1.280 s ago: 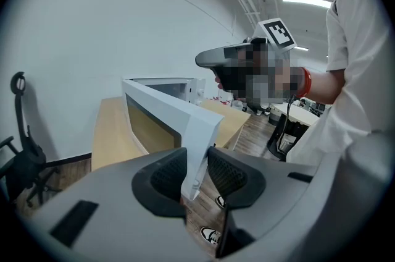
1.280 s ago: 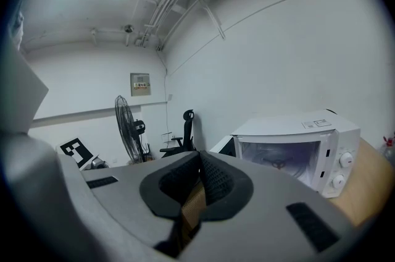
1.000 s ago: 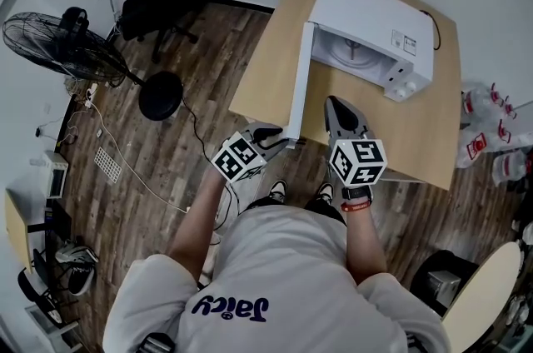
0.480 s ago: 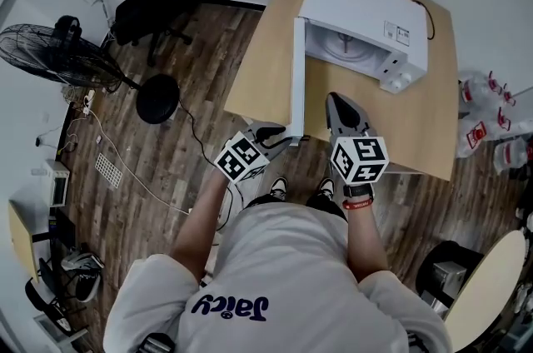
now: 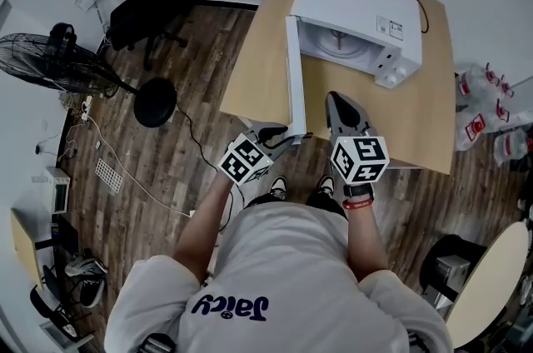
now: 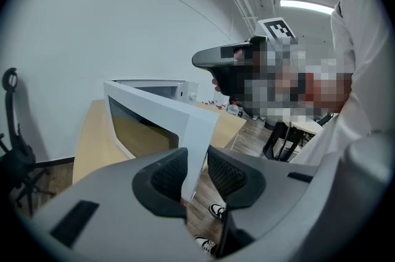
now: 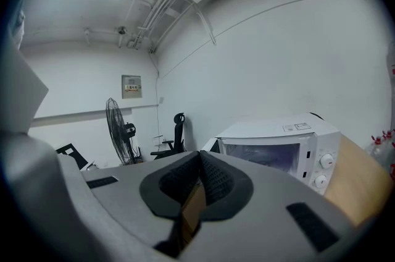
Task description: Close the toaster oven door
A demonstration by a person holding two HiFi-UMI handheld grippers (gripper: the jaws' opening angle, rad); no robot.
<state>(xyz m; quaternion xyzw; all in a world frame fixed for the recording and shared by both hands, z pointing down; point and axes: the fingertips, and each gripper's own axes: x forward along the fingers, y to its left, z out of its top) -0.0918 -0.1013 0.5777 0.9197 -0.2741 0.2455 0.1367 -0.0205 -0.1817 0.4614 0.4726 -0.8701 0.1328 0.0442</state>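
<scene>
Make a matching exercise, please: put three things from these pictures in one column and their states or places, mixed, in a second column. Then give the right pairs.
Things:
1. toaster oven door
2. right gripper
3. floor fan

States or places:
A. stands on the wooden floor, far left in the head view
B. swung open, free edge between the jaws of the left gripper
C. jaws together, holding nothing

Pairs: 1-B, 2-C, 3-A
</scene>
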